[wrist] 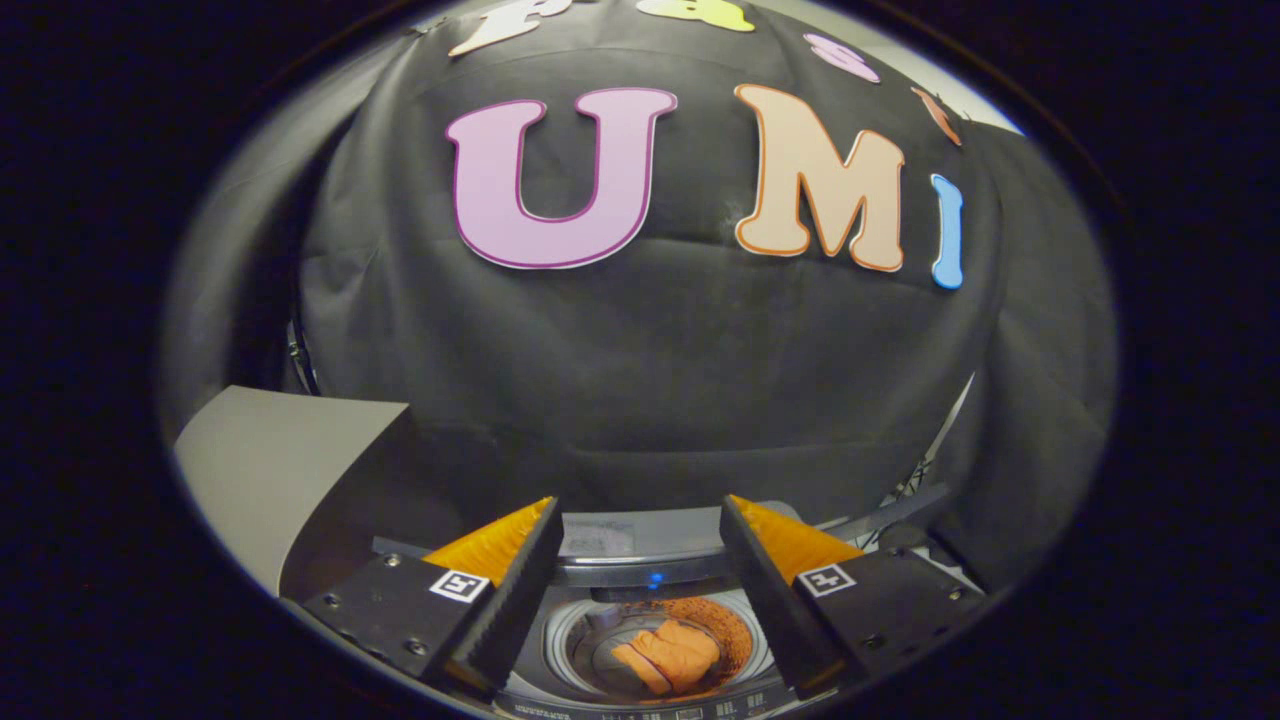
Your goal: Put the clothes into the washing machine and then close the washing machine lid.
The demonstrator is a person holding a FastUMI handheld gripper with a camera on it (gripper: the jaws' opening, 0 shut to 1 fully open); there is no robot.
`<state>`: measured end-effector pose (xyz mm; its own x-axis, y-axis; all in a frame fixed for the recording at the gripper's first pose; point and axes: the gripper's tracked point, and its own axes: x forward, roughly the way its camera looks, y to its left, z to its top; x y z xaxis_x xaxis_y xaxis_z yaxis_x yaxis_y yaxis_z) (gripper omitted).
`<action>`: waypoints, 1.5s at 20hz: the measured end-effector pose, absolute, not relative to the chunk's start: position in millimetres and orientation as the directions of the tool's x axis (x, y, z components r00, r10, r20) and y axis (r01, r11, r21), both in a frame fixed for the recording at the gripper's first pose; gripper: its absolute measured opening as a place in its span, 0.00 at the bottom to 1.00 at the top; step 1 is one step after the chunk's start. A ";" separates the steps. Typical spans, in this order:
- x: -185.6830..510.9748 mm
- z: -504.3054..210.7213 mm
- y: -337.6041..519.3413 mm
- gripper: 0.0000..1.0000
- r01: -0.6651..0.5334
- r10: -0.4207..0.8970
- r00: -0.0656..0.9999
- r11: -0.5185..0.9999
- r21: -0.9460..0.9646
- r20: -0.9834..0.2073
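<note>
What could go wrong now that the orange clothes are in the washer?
The claw is open and holds nothing, high above the washing machine. The orange clothes lie in the drum, but the lid is not yet shut. Coming down carelessly, the fingers might bump the rim, or snag the clothes and pull them back out.

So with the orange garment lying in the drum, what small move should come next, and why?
Probably reach for the lid: the orange garment already lies in the washing machine drum, and the gripper hangs open above it, holding nothing.

Gripper view rides above washing machine [640, 560], facing booth wall [650, 380], open drum low between parted jaws.
</note>
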<state>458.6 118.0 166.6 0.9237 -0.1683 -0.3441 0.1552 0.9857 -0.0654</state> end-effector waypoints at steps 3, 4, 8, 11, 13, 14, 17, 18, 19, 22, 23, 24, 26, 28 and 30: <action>451.4 161.6 119.4 0.96 0.146 -0.157 0.913 0.988 -0.058 -0.376; 448.1 157.7 119.7 0.96 0.148 -0.158 0.905 0.987 -0.057 -0.395; 445.1 158.3 119.5 0.97 0.167 -0.166 0.906 0.985 -0.030 -0.390; 447.1 160.6 121.6 0.97 0.175 -0.165 0.914 0.984 -0.006 -0.370; 449.3 163.3 118.6 0.97 0.178 -0.169 0.922 0.984 -0.008 -0.348; 449.2 165.1 117.9 0.97 0.176 -0.169 0.926 0.984 -0.009 -0.337; 451.8 169.9 115.5 0.97 0.170 -0.166 0.939 0.985 -0.013 -0.300; 452.0 171.6 114.3 0.97 0.166 -0.164 0.944 0.986 -0.019 -0.288; 452.3 173.9 112.1 0.97 0.163 -0.165 0.948 0.986 -0.028 -0.271; 454.1 182.1 106.1 0.96 0.144 -0.154 0.966 0.988 -0.059 -0.206; 456.4 185.1 105.9 0.96 0.130 -0.142 0.973 0.989 -0.072 -0.181; 456.6 188.6 103.8 0.97 0.120 -0.133 0.979 0.989 -0.091 -0.155; 457.8 194.8 93.7 0.97 0.121 -0.136 0.985 0.983 -0.141 -0.103; 456.5 194.9 85.4 0.97 0.131 -0.147 0.985 0.976 -0.174 -0.085; 448.7 194.6 79.3 0.97 0.142 -0.155 0.985 0.975 -0.169 -0.072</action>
